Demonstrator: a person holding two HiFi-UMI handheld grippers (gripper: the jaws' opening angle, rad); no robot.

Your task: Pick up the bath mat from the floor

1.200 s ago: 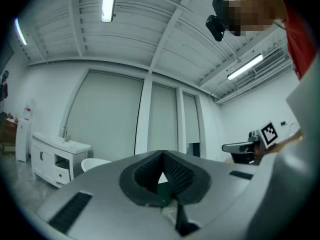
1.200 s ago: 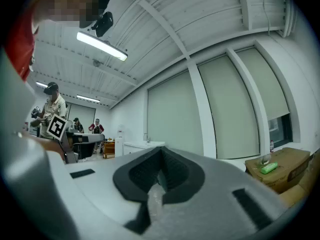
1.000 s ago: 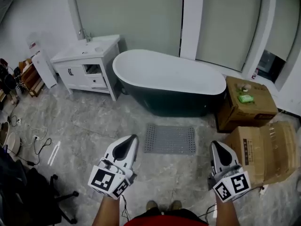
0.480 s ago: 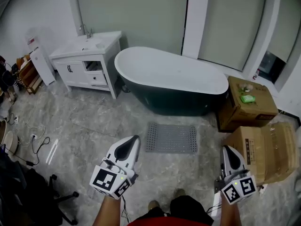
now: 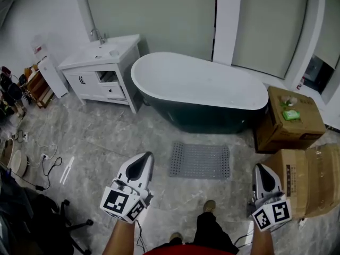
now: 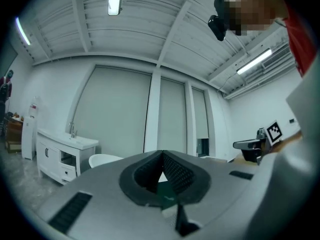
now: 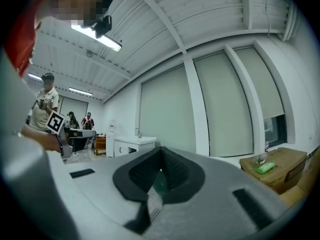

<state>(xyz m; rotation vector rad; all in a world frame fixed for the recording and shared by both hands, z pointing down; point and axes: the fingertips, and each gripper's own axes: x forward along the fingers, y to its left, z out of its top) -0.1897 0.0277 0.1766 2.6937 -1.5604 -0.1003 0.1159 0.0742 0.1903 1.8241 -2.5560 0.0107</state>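
The grey, veined marble-look floor (image 5: 95, 137) is glossy and fills the lower head view. At 12 o'clock on it stands an oval freestanding bathtub (image 5: 199, 89), smooth white inside and dark outside. A boxy white vanity (image 5: 101, 68) with a flat basin top sits at 10 o'clock. Two brown cardboard boxes (image 5: 295, 118) stand at 3 o'clock, and the nearer one has open flaps.

The bath mat (image 5: 200, 161) lies flat on the floor just in front of the tub. It is a grey rectangle with rounded corners, dotted all over with small holes.

Both bare forearms reach forward from 6 o'clock, roughly level. The left claw (image 5: 144, 158) is at the mat's 8 o'clock and the right claw (image 5: 260, 168) at its 4 o'clock, both apart from the mat. Each claw is closed, its dark textured pads pressed together inside a smooth grey shell.
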